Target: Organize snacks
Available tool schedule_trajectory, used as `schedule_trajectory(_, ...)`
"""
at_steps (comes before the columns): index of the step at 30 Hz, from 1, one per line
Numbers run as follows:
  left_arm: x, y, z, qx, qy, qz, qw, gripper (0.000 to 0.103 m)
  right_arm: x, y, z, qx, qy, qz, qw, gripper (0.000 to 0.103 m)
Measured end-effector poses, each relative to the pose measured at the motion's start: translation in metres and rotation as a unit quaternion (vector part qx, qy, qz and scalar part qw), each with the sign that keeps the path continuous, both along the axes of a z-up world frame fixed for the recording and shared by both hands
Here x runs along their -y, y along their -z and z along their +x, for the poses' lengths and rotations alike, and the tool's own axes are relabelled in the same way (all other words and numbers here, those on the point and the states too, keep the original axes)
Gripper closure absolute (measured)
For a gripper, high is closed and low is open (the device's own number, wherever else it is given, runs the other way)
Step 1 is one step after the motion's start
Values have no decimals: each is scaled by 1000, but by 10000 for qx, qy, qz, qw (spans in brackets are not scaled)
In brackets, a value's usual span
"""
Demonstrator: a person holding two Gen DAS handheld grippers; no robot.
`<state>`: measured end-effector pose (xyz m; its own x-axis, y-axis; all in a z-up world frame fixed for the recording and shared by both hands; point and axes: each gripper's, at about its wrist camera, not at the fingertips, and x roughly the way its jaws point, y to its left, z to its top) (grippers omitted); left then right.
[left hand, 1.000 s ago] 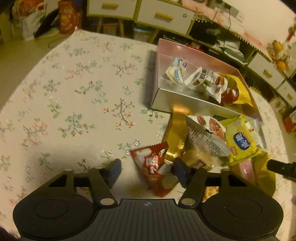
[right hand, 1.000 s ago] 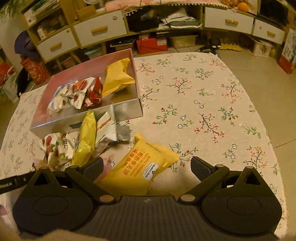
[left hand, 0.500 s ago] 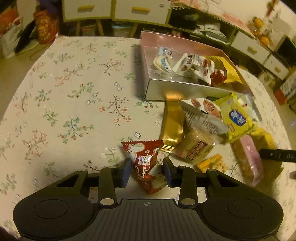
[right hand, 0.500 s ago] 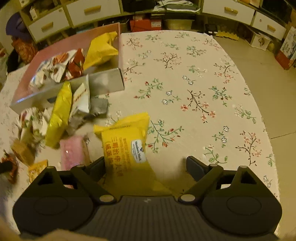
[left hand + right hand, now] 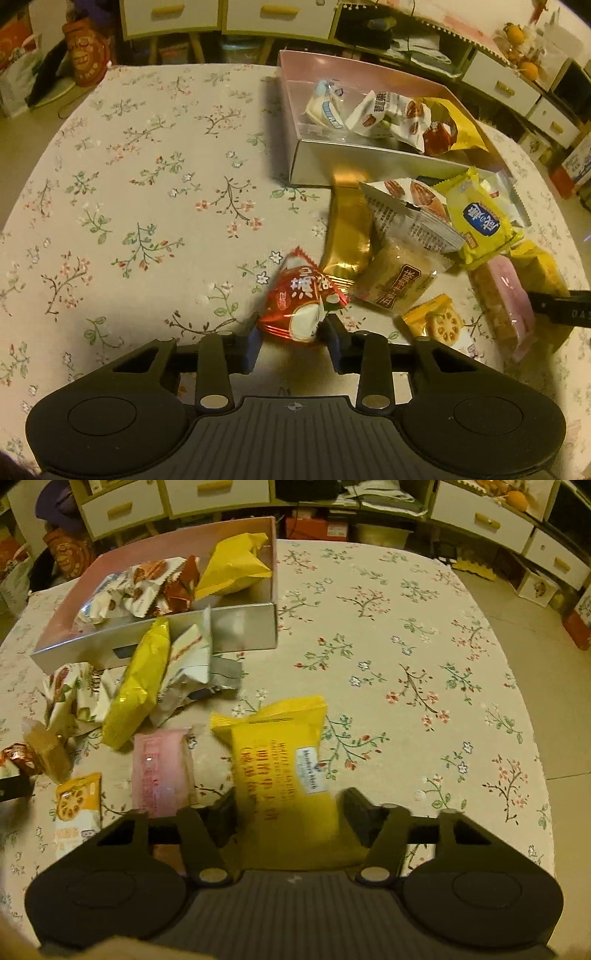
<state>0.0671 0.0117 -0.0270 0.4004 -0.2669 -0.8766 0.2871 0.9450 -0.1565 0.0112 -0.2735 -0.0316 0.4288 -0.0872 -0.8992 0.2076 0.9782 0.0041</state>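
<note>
My left gripper [image 5: 291, 332] has its jaws closing on a red snack packet [image 5: 299, 302], and both pads press its sides on the flowered tablecloth. My right gripper [image 5: 288, 808] is closing around a large yellow packet [image 5: 280, 753]; its left finger touches the packet's edge, and a thin gap shows at the right finger. A silver box with a pink inside [image 5: 369, 166] stands behind the pile, also seen in the right wrist view [image 5: 243, 627]. It holds several packets.
Loose snacks lie between the grippers: a gold pack [image 5: 347, 236], a nut packet [image 5: 410, 214], a small yellow pack [image 5: 480, 221], a pink wafer pack [image 5: 162, 771] and a biscuit pack [image 5: 77, 805]. Cabinets with drawers [image 5: 122, 506] stand beyond the table.
The left jaws closed onto the red packet, which has tilted. The right jaws narrowed from wide to near the yellow packet's sides, and that packet now lies lengthwise between them.
</note>
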Motion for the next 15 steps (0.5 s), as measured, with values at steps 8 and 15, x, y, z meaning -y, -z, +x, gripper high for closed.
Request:
schedule_trajectory(8, -2, -1, 3, 30, -82, 37, 10000, 90, -8, -5, -2, 17, -171, -126, 9998, 64)
schedule_trajectory(15, -7, -3, 4, 16, -59, -46, 10000, 103, -6, -8, -3, 61, -166, -110, 9998, 66)
